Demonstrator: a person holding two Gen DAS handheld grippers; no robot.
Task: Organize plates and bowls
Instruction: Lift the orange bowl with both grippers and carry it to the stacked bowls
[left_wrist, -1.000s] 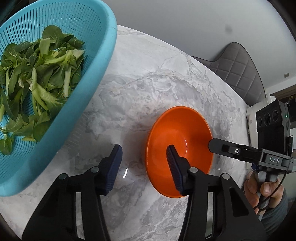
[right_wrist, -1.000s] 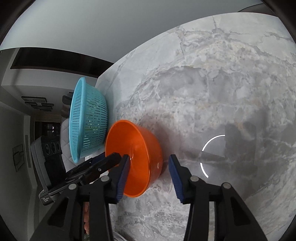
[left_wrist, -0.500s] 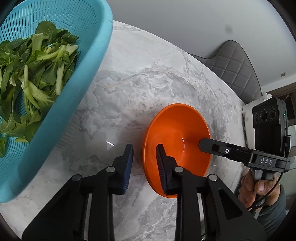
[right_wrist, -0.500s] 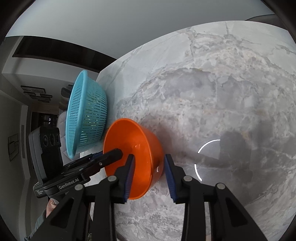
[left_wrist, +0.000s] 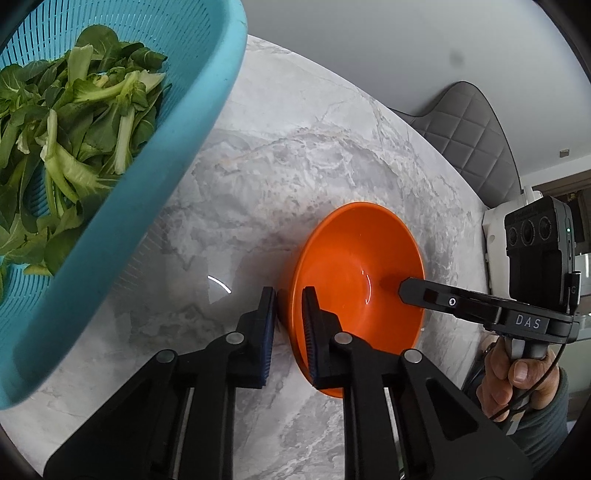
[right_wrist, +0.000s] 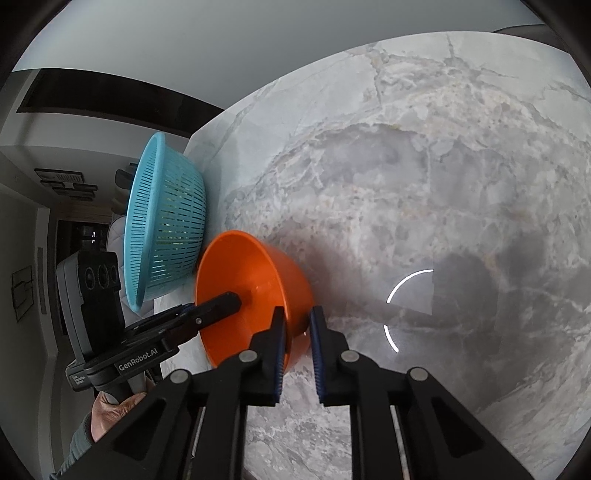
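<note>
Left tongs (left_wrist: 289, 314) and right tongs (right_wrist: 297, 325) closing (angled downward).

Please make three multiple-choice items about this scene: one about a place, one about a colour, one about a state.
1. Where are the green leaves?
A. in the blue colander
B. in the bowl
C. on the table

2. What colour is the bowl?
A. white
B. orange
C. green

3. What is inside the bowl, apart from gripper fingers?
A. water
B. leaves
C. nothing

Answers:
1 A: the leaves lie in the blue colander, beside the bowl.
2 B: the bowl on the marble table is orange.
3 C: its inside is bare; the left gripper and right gripper each close over its rim.
</note>
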